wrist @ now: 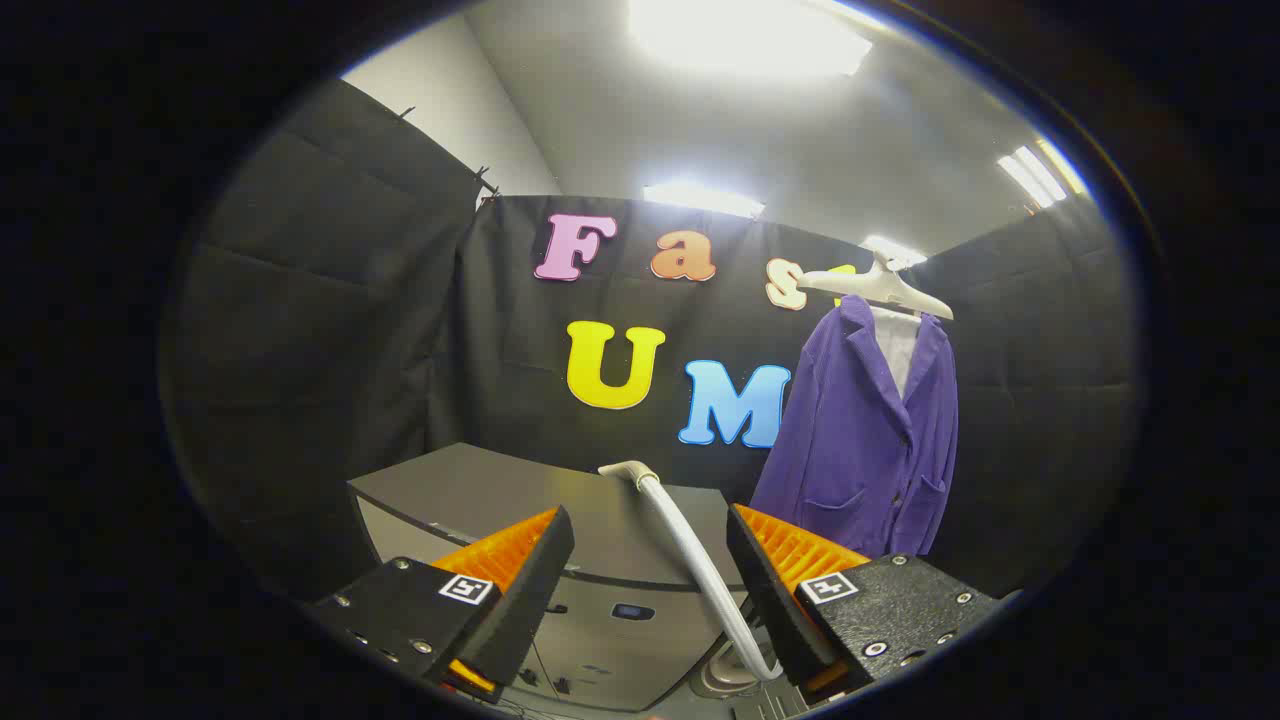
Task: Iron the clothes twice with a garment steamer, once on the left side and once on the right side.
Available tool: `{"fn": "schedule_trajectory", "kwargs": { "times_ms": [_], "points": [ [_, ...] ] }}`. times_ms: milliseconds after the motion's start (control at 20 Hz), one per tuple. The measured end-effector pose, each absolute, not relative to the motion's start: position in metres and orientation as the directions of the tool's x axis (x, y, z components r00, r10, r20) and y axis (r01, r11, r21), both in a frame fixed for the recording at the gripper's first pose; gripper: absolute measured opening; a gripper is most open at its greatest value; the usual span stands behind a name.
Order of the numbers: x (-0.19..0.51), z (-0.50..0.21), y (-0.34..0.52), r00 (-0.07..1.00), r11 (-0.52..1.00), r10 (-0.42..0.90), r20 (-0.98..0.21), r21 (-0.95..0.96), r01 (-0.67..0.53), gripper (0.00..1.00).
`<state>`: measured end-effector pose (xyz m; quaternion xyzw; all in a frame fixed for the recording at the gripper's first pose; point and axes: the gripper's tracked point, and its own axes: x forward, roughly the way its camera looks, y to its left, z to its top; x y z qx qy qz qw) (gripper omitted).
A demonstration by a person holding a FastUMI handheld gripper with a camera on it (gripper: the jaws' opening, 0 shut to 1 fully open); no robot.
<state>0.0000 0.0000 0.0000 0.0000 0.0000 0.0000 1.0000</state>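
Note:
A purple jacket (862, 430) hangs on a white hanger (880, 287) against the booth wall, beyond and to the right of my fingers. The steamer's pale hose (690, 550) rises from a base low between my fingers and ends in a bent nozzle tip (627, 468) just ahead of them. My gripper (650, 560) is open, fingers wide apart, with the hose passing through the gap near the right finger (775, 580) but not pressed by either finger.
A grey cabinet (480, 490) with a flat top stands ahead and below, its front panel visible between my fingers. Black cloth walls close the booth on the left, back and right. Bright ceiling lights are overhead.

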Motion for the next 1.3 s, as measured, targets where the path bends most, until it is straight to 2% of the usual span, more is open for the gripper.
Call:
{"fn": "schedule_trajectory", "kwargs": {
  "times_ms": [450, 650, 850, 1300],
  "points": [
    [0.007, 0.005, -0.029, 0.999, 0.998, 0.030, 0.020, 0.051, -0.031, 0.95],
    [0.008, 0.003, -0.065, 1.000, 0.998, -0.001, 0.003, 0.058, 0.001, 0.95],
    [0.010, 0.006, -0.073, 0.999, 0.993, 0.049, 0.004, 0.104, -0.049, 0.95],
    [0.006, 0.027, -0.094, 0.989, 0.989, 0.140, 0.044, 0.044, -0.142, 0.95]
  ]
}}
